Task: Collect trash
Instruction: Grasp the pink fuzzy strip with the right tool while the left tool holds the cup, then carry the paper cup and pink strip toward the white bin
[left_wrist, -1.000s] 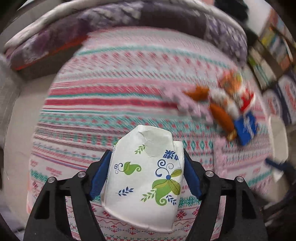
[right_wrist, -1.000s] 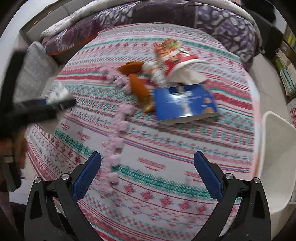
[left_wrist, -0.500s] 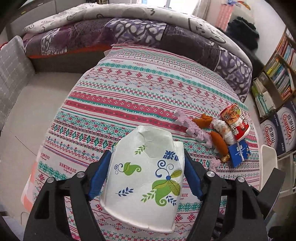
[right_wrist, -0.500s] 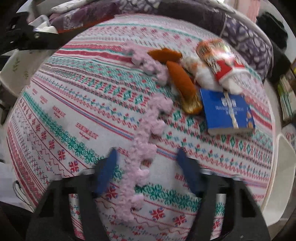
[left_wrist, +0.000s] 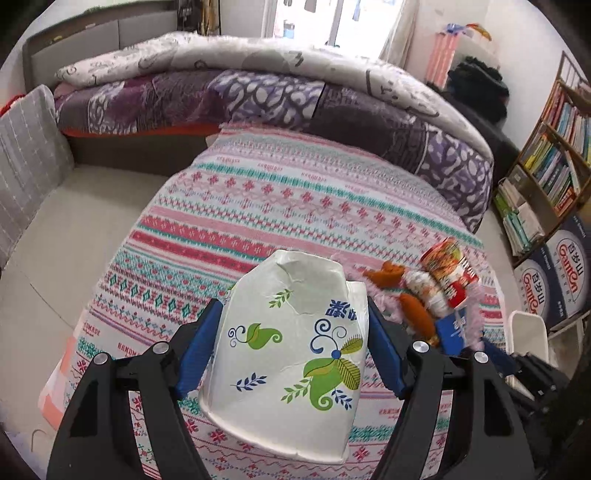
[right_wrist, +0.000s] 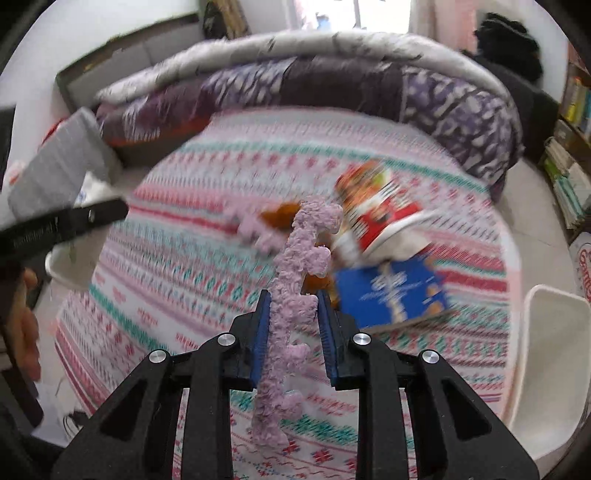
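Creased matt paper is seen on the floral cup (left_wrist: 291, 332); fuzzy pink yarn on the chenille strip (right_wrist: 291, 295); woven cloth on the patterned bedspread (left_wrist: 258, 206).

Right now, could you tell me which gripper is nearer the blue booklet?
Right. The right gripper, clamping the pink strip, is beside the blue booklet; the left gripper, holding the paper cup, is farther.

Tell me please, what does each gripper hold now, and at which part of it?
The left gripper clamps a crushed white paper cup across its side walls. The right gripper has just closed on a fluffy pink strip, partway along its length.
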